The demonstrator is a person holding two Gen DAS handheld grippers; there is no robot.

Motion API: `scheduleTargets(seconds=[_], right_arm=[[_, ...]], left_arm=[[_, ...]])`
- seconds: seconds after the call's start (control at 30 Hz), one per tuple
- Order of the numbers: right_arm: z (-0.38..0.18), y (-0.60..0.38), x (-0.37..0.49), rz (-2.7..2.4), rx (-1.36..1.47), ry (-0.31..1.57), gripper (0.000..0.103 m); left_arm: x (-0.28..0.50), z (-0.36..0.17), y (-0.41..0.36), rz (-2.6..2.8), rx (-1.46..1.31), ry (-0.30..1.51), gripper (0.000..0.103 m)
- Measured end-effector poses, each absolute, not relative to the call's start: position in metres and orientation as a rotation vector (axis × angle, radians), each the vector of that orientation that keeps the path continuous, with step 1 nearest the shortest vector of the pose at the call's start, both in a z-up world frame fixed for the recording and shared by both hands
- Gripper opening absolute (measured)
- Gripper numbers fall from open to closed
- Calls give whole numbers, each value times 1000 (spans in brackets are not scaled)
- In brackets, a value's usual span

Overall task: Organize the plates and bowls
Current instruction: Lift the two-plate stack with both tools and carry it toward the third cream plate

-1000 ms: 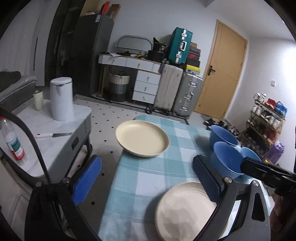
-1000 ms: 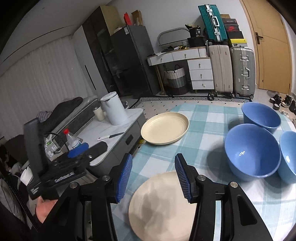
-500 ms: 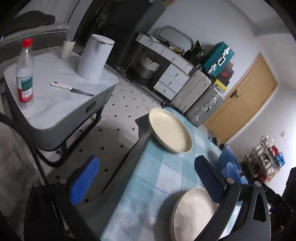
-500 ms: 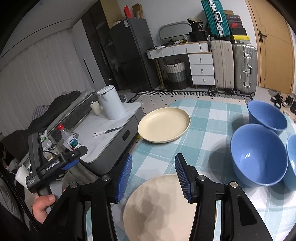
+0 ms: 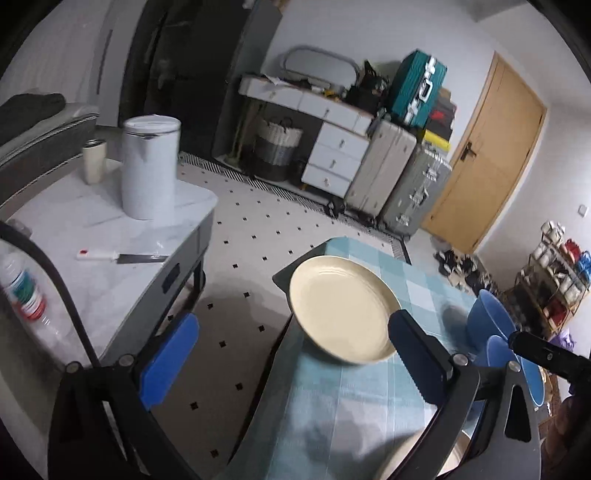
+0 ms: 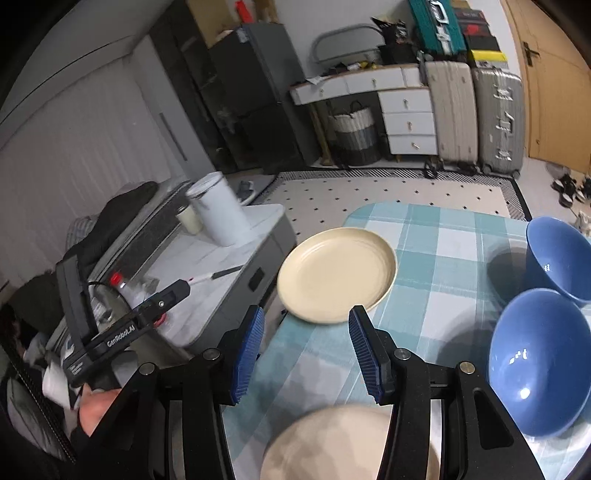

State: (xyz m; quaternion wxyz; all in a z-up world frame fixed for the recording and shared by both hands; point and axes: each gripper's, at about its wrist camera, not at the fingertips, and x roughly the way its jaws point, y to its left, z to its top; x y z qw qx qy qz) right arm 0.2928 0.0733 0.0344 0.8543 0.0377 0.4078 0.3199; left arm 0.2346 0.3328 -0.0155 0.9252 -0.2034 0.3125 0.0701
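Both tongs [image 6: 304, 350] nearer far plate [image 6: 336, 273] vs. before

Near plate [image 6: 351, 446] blurred, cut by bottom edge – bottle [image 5: 26, 295] smeared, label unreadable

i look out over a floor of pale tiles dotted with small black diamonds [image 5: 258, 229], edged by a black-and-white striped border. against the grey-white back wall [image 5: 332, 33] stands a white chest of drawers with a wooden top [image 5: 332, 162], a woven two-tone laundry basket [image 5: 277, 147] beside it. two upright hard-shell suitcases, one beige [image 5: 384, 170] and one silver [image 5: 417, 195], stand next to the drawers, a teal case [image 5: 417, 88] stacked above. a tan wooden door with a dark handle [image 5: 491, 155] is shut. a tall dark cabinet [image 6: 255, 96] fills the corner. on my left sits a marble-topped grey side table [image 5: 92, 236]. a metal shoe rack [image 5: 554, 280] lines the right wall. light is dim and even.
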Motion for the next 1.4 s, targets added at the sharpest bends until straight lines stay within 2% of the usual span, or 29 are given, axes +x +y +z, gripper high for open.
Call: scheduleTargets(seconds=[0.17, 0.3, 0.8, 0.93, 1.4], right_arm=[[18, 87, 357, 620, 176, 973, 49], [1, 103, 397, 556, 112, 1006, 49], [-79, 124, 478, 422, 32, 1153, 49], [-94, 129, 487, 406, 1, 1176, 38], [-128, 133, 499, 380, -19, 1211, 30]], left_arm=[[291, -35, 334, 138, -404, 771, 103], [331, -56, 332, 137, -383, 879, 103], [385, -103, 331, 151, -442, 1012, 103], [390, -111, 328, 138, -425, 1021, 103], [398, -133, 328, 124, -435, 1035, 101]])
